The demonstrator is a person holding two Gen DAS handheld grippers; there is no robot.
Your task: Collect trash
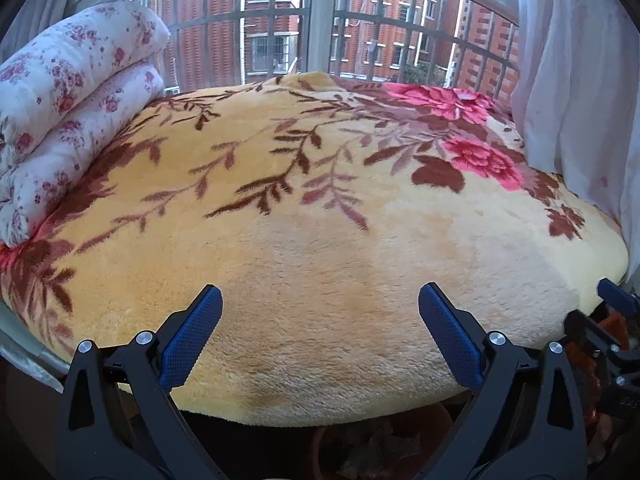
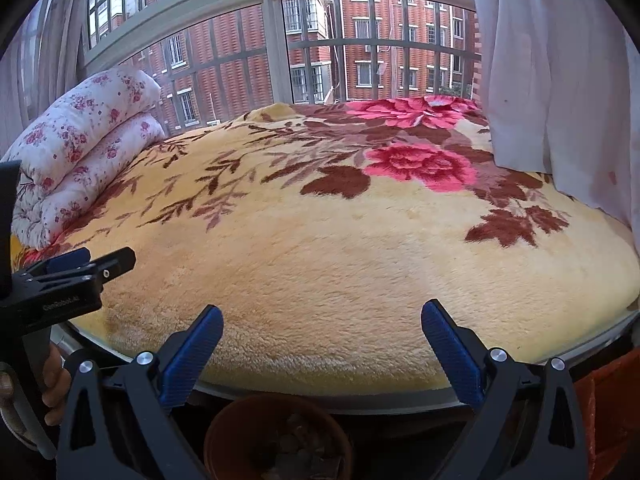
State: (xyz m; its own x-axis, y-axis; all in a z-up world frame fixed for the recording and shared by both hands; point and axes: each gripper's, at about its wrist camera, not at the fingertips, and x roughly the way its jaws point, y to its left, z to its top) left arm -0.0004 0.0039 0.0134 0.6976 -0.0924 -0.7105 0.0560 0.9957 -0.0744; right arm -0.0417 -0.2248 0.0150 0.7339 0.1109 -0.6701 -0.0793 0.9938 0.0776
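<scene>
Floral blanket (image 1: 320,280) — barred window (image 1: 280,40) behind

Folded quilt (image 1: 68,120) on blanket's (image 1: 320,240) left

Both wrist views low at the bed's (image 1: 320,240) near edge—windowward (image 2: 276,52), heavily overlapping.

Black tongs (image 1: 320,300), blue ribbed pads (image 1: 192,338)
</scene>
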